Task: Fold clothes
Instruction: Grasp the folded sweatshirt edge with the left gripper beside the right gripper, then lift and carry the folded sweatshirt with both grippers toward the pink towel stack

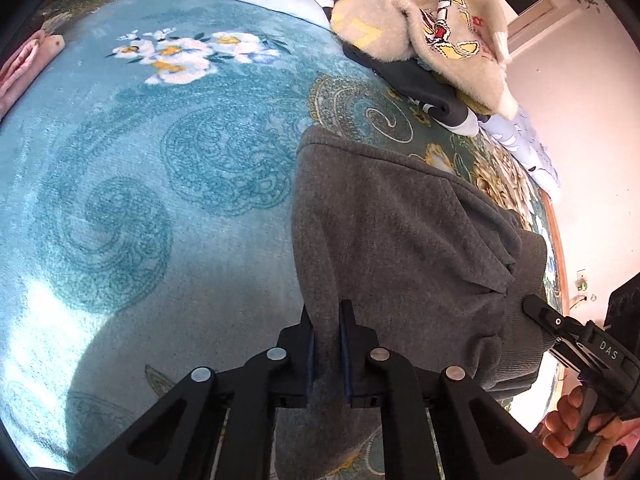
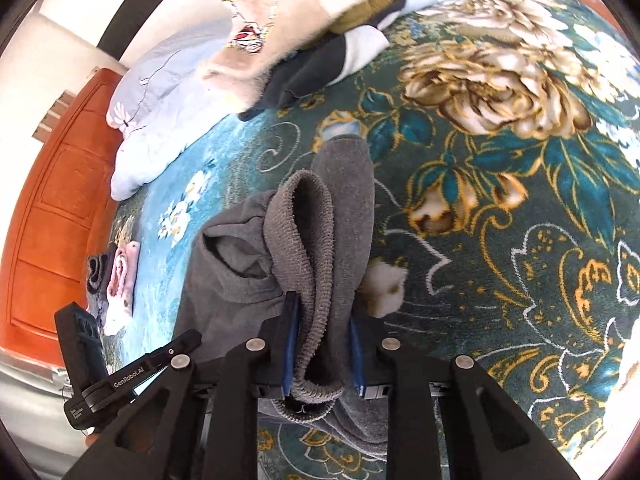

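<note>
A grey sweatshirt point(image 1: 400, 240) hangs over a teal floral blanket point(image 1: 160, 160), held by both grippers. My left gripper point(image 1: 327, 312) is shut on its left edge. My right gripper point(image 2: 322, 312) is shut on its ribbed hem point(image 2: 308, 248), which bunches between the blue pads. The right gripper also shows in the left wrist view point(image 1: 536, 308), gripping the garment's right side. The left gripper shows in the right wrist view point(image 2: 188, 338) at lower left. The garment's lower part is hidden behind the grippers.
A pile of clothes, with a cream fluffy sweater point(image 1: 440, 32) on top, lies at the blanket's far side. Folded pink and grey items point(image 2: 116, 280) lie at the other end. A pale blue pillow point(image 2: 160, 100) and an orange wooden headboard point(image 2: 52, 200) sit beyond.
</note>
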`<action>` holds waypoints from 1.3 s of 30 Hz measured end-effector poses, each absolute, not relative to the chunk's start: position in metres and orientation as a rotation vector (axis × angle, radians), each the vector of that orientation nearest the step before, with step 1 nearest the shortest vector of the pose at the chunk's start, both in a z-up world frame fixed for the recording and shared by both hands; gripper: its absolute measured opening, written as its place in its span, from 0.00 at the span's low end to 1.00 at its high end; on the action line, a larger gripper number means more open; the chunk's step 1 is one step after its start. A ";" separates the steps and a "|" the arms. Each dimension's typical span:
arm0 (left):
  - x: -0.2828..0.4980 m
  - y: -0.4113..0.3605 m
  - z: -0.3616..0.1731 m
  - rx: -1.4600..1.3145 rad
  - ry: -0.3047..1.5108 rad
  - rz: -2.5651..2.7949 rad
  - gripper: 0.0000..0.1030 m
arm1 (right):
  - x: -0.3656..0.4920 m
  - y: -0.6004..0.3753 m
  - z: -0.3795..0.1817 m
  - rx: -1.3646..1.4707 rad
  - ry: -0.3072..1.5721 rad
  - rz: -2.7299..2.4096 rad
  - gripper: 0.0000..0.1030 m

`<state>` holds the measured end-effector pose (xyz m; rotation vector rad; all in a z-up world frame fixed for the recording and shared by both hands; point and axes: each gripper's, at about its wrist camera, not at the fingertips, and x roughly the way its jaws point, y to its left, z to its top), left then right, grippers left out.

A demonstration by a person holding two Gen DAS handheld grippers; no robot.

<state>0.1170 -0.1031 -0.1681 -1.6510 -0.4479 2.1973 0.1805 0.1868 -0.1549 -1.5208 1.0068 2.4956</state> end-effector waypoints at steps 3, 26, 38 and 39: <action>0.121 -0.108 -0.161 -1.636 -0.462 2.204 0.10 | 0.180 0.179 -0.145 -1.522 0.975 2.530 0.22; 0.098 -0.214 -0.065 -1.512 -0.442 2.342 0.09 | 0.115 0.080 -0.073 -1.558 0.909 2.747 0.21; 0.054 -0.390 0.007 -1.409 -0.500 2.537 0.09 | 0.012 -0.059 -0.029 -1.651 0.904 2.962 0.20; 0.048 -0.406 0.014 -1.402 -0.486 2.556 0.09 | 0.002 -0.076 -0.024 -1.658 0.892 2.988 0.20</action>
